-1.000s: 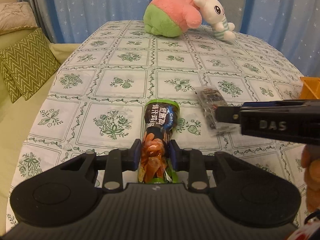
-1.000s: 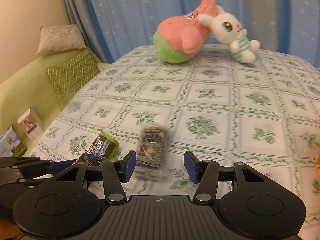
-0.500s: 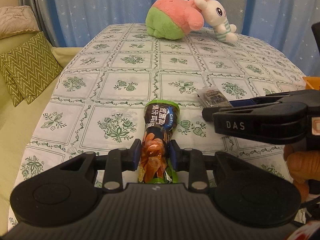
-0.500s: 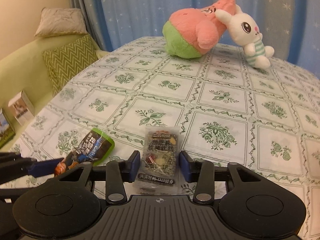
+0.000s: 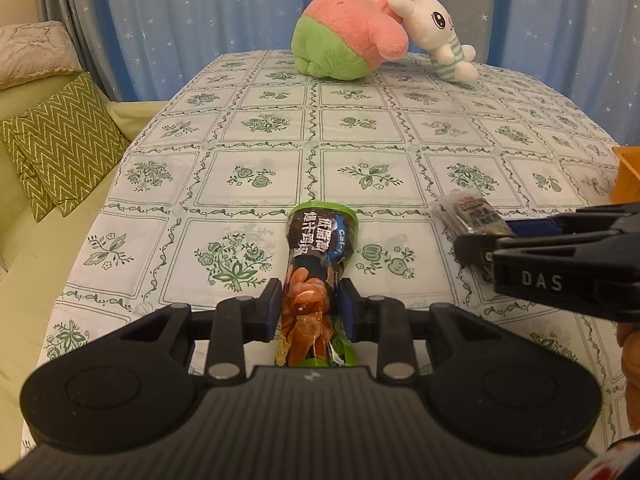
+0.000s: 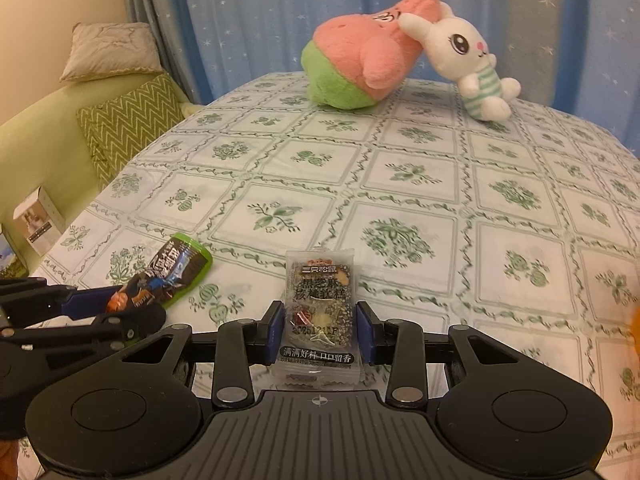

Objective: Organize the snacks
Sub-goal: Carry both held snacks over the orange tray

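Note:
My left gripper [image 5: 311,306] is shut on a green and black snack bag [image 5: 320,256] and pinches its middle; the bag's far end points away over the tablecloth. My right gripper [image 6: 320,326] is shut on a small clear snack packet with dark print [image 6: 319,304]. The green bag also shows in the right wrist view [image 6: 168,278], held by the left gripper at the lower left. The clear packet also shows in the left wrist view [image 5: 468,212], at the tip of the right gripper.
A floral tablecloth [image 6: 400,200] covers the table. A pink and green plush [image 6: 360,60] and a white rabbit plush [image 6: 472,64] lie at the far side. An orange container edge [image 5: 628,172] shows at the right. A sofa with a zigzag cushion [image 5: 60,140] stands left.
My right gripper has closed its fingers onto the clear packet, which lay loose between open fingers a second ago. The left gripper still holds the green bag.

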`<state>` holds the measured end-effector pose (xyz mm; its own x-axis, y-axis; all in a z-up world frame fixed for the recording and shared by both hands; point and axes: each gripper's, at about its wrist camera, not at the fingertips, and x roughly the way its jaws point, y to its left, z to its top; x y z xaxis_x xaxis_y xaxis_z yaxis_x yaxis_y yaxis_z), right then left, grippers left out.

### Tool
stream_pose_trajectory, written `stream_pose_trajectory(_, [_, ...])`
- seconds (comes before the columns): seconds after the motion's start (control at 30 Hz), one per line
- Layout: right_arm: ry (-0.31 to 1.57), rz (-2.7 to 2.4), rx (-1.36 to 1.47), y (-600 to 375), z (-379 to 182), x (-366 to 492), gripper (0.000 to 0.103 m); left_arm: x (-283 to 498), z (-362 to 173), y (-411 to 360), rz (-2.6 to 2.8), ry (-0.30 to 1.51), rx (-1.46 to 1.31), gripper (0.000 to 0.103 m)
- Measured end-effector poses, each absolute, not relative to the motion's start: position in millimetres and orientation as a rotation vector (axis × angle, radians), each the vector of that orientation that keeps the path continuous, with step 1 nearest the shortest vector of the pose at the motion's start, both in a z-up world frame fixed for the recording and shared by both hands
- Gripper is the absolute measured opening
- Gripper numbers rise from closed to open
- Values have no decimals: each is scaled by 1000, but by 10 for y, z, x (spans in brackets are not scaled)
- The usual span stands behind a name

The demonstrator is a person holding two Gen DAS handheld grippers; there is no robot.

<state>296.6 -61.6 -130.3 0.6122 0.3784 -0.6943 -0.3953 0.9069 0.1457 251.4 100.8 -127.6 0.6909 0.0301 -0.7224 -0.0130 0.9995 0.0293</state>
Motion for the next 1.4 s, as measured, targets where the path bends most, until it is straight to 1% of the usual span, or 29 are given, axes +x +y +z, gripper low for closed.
stream_pose_trajectory(0.5, [820, 396, 8, -964, -1219, 2615, 38, 2285, -1161, 744, 9, 820, -4, 26])
stream_pose_trajectory(1.4, [769, 257, 92, -1888, -435, 1213, 38, 1030, -335, 60, -58, 779, -68, 26])
